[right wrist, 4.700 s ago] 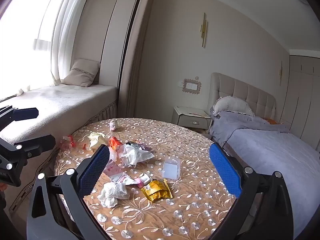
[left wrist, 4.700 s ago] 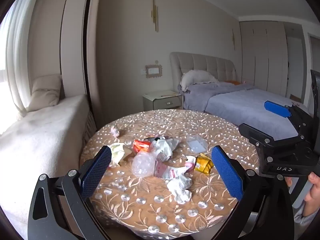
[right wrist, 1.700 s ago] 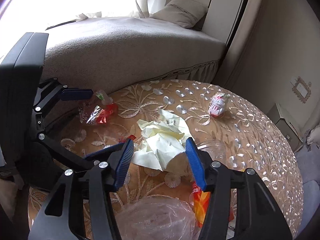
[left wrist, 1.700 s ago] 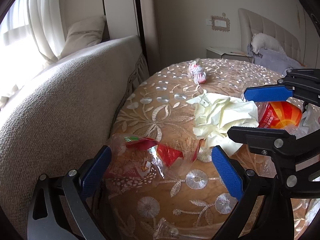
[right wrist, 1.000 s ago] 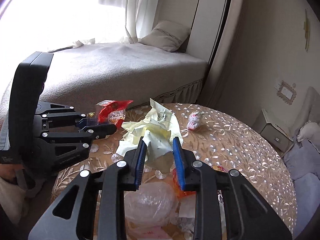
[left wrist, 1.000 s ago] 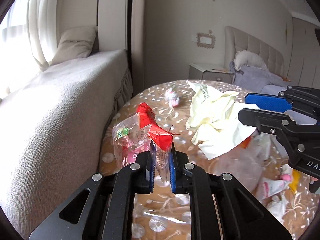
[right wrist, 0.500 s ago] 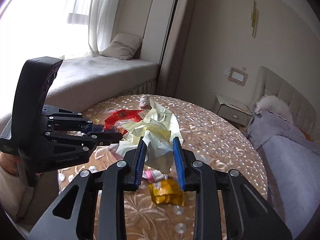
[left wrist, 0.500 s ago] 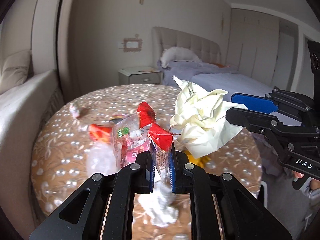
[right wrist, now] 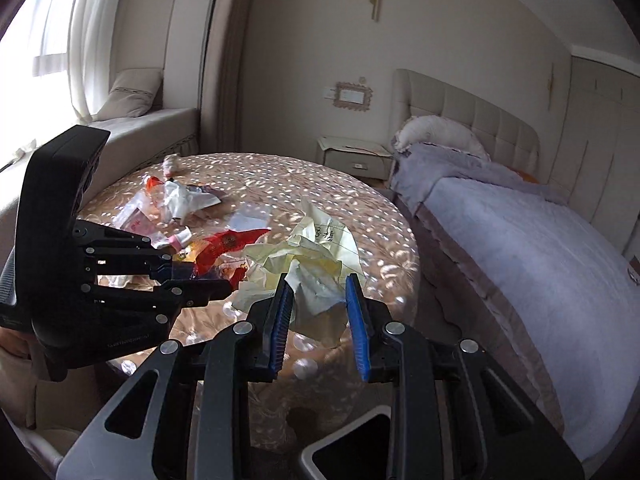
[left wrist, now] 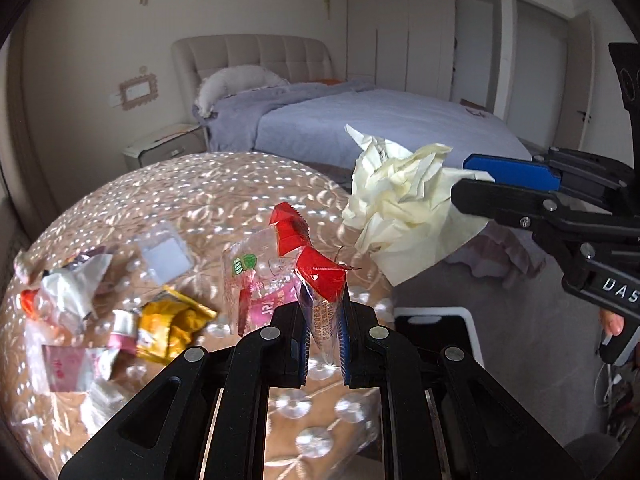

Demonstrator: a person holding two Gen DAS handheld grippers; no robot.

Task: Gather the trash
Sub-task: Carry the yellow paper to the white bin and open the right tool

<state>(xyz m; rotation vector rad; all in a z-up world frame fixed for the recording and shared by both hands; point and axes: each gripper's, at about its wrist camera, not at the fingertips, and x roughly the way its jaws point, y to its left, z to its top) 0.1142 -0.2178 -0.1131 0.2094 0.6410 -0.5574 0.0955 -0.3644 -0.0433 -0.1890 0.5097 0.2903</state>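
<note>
My left gripper (left wrist: 323, 322) is shut on a clear and red plastic wrapper (left wrist: 280, 272), held above the round table's right edge. It also shows in the right wrist view (right wrist: 208, 284) with the wrapper (right wrist: 228, 246). My right gripper (right wrist: 319, 308) is shut on a crumpled pale yellow paper (right wrist: 308, 260) and holds it in the air next to the left one. In the left wrist view the right gripper (left wrist: 472, 184) and the paper (left wrist: 404, 208) sit at the right. A white bin with a dark opening (left wrist: 436, 328) stands on the floor below both grippers, also in the right wrist view (right wrist: 352, 452).
The round table (left wrist: 224, 196) with a beige patterned cloth holds more trash: a yellow packet (left wrist: 172, 324), pink and white wrappers (left wrist: 68, 364), a clear square lid (left wrist: 164, 258). A bed (right wrist: 540, 256) lies to the right, a nightstand (right wrist: 352, 156) behind, a window seat (right wrist: 132, 128) at left.
Both grippers, holding their trash, have swung right across the table toward its bed-side edge. The white bin on the floor has come into view below them.
</note>
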